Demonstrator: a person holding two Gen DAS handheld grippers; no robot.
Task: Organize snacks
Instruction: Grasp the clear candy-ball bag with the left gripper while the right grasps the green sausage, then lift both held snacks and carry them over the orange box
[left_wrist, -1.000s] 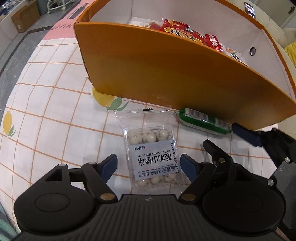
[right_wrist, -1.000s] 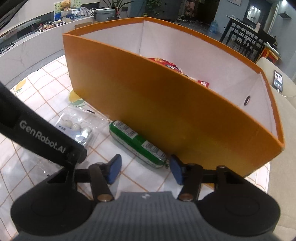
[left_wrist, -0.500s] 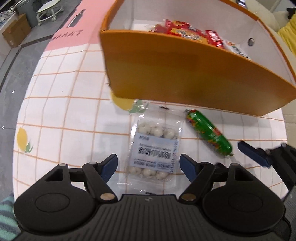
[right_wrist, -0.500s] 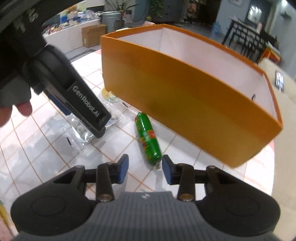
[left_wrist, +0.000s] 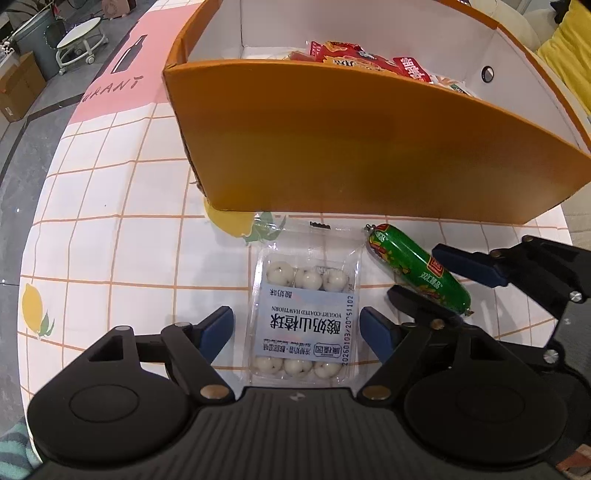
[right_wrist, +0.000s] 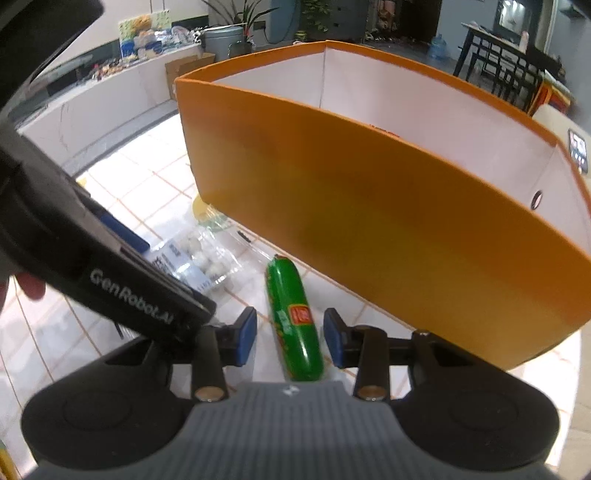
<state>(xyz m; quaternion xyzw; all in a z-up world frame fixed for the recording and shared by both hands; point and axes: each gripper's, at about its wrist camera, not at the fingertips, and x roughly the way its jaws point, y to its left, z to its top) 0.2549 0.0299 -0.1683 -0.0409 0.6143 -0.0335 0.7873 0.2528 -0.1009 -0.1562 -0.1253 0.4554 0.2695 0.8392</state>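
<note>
Checked tablecloth (left_wrist: 110, 236) holds one orange box (left_wrist: 369, 155), one sausage (left_wrist: 417, 273), one hawthorn pack (left_wrist: 306, 317).

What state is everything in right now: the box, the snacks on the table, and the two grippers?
Orange box: open-topped, snack packets inside.
Hawthorn ball pack: sealed, flat on the tablecloth, between the left gripper's fingers, ungripped.
Green sausage: lying on the tablecloth, between the right gripper's pads, not pinched.
Left gripper: open.
Right gripper: open, jaws just narrowed.
</note>
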